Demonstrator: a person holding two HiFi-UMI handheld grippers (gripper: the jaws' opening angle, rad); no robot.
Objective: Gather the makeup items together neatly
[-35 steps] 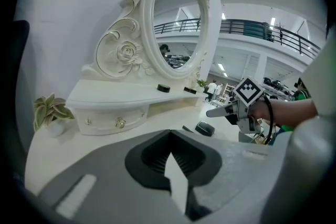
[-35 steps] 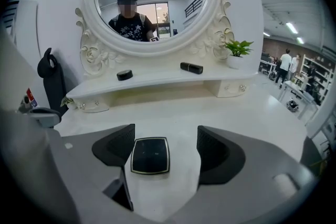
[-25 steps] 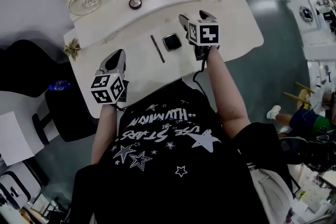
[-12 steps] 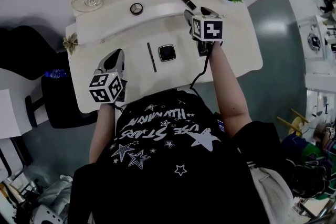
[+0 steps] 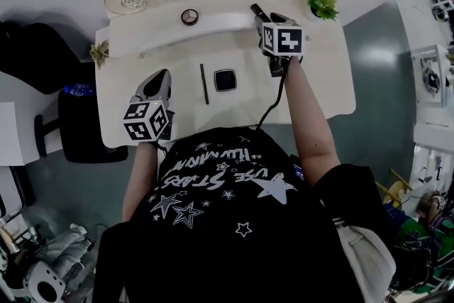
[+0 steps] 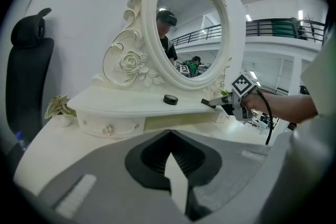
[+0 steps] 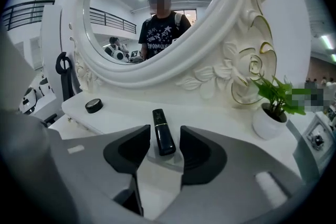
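Right gripper view: fingers of the right gripper (image 7: 164,139), just closing, flank the lipstick (image 7: 159,119) without pressing yet; a firm clamp should follow. The left gripper (image 6: 169,134) waits, fingers shut, empty.

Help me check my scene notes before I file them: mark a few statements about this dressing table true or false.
1. A black lipstick lies between the jaws of the right tool. True. The jaws have just been closing, and a gap shows on each side.
2. The left tool holds the makeup pencil. False. Its jaws are together on nothing, and the pencil lies on the tabletop.
3. The round compact sits on the raised shelf. True.
4. The square compact sits on the raised shelf. False. It lies on the lower tabletop, beside the pencil.
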